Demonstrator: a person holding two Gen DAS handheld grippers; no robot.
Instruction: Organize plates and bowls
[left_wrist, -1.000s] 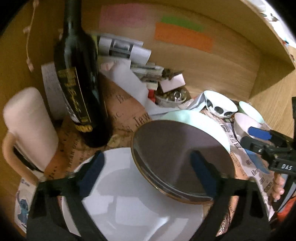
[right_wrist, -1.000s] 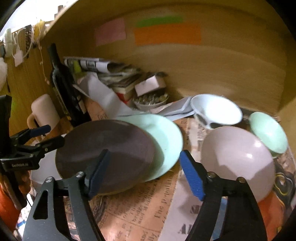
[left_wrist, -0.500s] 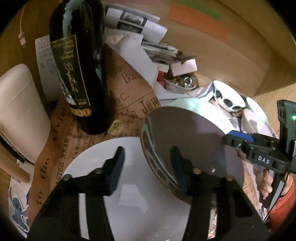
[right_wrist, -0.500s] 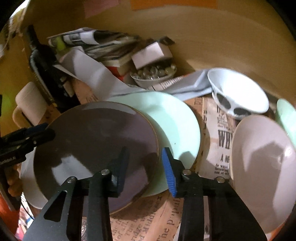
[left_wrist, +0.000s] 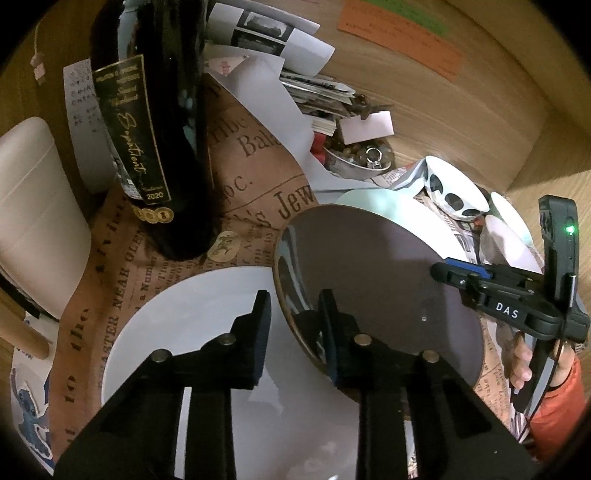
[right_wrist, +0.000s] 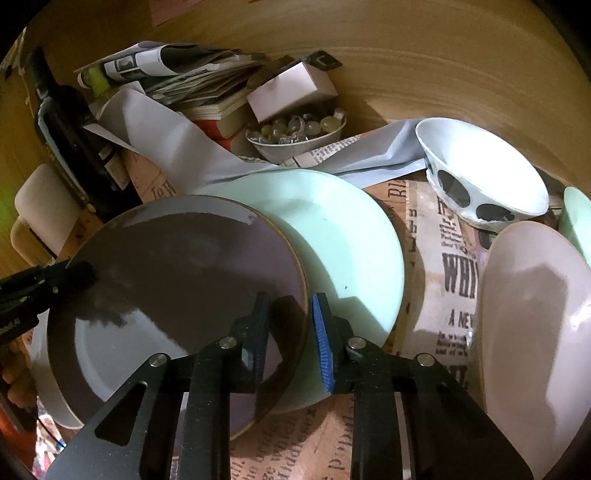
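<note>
A dark purple-brown plate (left_wrist: 376, 280) lies overlapping a white plate (left_wrist: 207, 332) on its left and a mint green plate (right_wrist: 347, 236) on its right. My left gripper (left_wrist: 293, 325) straddles the dark plate's left rim, jaws narrowed around it. My right gripper (right_wrist: 290, 325) straddles the dark plate's (right_wrist: 177, 277) right rim, jaws also narrowed around it. A pale pink bowl (right_wrist: 532, 314), a white bowl with black spots (right_wrist: 480, 177) and a mint bowl (right_wrist: 576, 218) sit at the right.
A dark wine bottle (left_wrist: 155, 122) stands at the back left beside a cream mug (left_wrist: 33, 218). Stacked newspapers (right_wrist: 184, 74), a small box (right_wrist: 291, 88) and a small bowl of beads (right_wrist: 295, 136) crowd the back. Wooden walls enclose the shelf.
Both grippers moved forward onto the dark plate's opposite rims and their jaws closed from wide open to narrow around the rim.
</note>
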